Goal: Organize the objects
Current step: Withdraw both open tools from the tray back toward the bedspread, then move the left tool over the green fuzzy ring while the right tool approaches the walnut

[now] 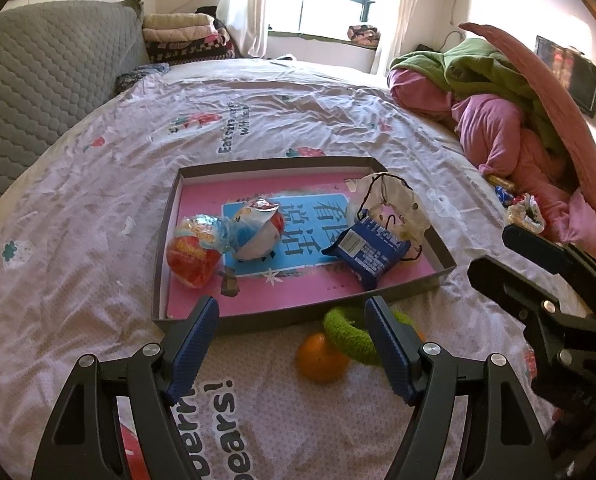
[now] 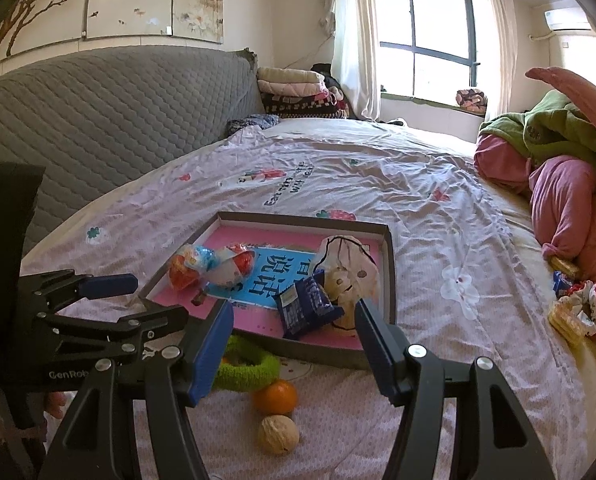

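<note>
A shallow grey box with a pink liner (image 1: 202,308) (image 2: 388,264) lies on the bed. In it are two round wrapped snacks (image 1: 192,254) (image 2: 234,266), a blue snack packet (image 1: 368,250) (image 2: 302,306) and a beige pouch (image 1: 394,204) (image 2: 348,268). In front of the box lie a green knitted ring (image 1: 344,334) (image 2: 250,372), an orange (image 1: 322,358) (image 2: 275,397) and a walnut (image 2: 278,435). My left gripper (image 1: 292,318) is open and empty over the box's near wall. My right gripper (image 2: 294,320) is open and empty above the ring and the box edge.
The bed has a pale printed sheet (image 1: 98,184). A pile of pink and green bedding (image 1: 498,120) (image 2: 570,184) lies at the right, with small wrapped snacks (image 2: 574,304) beside it. A grey quilted headboard (image 2: 98,112) stands at the left.
</note>
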`<state>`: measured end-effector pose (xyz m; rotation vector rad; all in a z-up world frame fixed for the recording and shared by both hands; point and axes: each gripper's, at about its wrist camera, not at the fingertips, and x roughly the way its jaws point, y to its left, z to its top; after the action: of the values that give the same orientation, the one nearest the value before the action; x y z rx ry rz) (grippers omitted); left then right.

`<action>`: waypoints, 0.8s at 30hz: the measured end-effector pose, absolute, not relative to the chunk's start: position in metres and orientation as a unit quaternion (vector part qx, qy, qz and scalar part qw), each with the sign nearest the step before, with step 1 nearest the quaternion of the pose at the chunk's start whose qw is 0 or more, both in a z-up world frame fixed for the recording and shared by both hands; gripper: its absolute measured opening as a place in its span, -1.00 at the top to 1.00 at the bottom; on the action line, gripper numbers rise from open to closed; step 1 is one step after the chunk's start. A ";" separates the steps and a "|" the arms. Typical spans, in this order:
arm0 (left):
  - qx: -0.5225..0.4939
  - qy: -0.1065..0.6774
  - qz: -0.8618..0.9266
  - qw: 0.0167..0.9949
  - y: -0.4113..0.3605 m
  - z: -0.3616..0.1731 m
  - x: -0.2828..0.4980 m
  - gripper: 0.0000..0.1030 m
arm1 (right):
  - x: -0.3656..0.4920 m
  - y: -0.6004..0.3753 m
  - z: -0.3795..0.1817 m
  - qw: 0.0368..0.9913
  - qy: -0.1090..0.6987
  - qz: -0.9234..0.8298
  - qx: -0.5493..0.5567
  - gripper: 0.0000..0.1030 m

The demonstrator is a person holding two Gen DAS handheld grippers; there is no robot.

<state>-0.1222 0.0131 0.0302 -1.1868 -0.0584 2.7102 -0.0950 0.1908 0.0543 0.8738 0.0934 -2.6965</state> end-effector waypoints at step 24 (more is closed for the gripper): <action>-0.424 -0.023 0.899 0.103 0.027 0.017 -0.128 -0.48 | -0.077 0.186 0.019 0.158 0.056 -0.919 0.358 -0.22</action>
<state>-0.1280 0.0275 0.0173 -1.2527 -0.0667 2.6544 -0.0765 0.1864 0.0186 1.0226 0.1589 -2.6272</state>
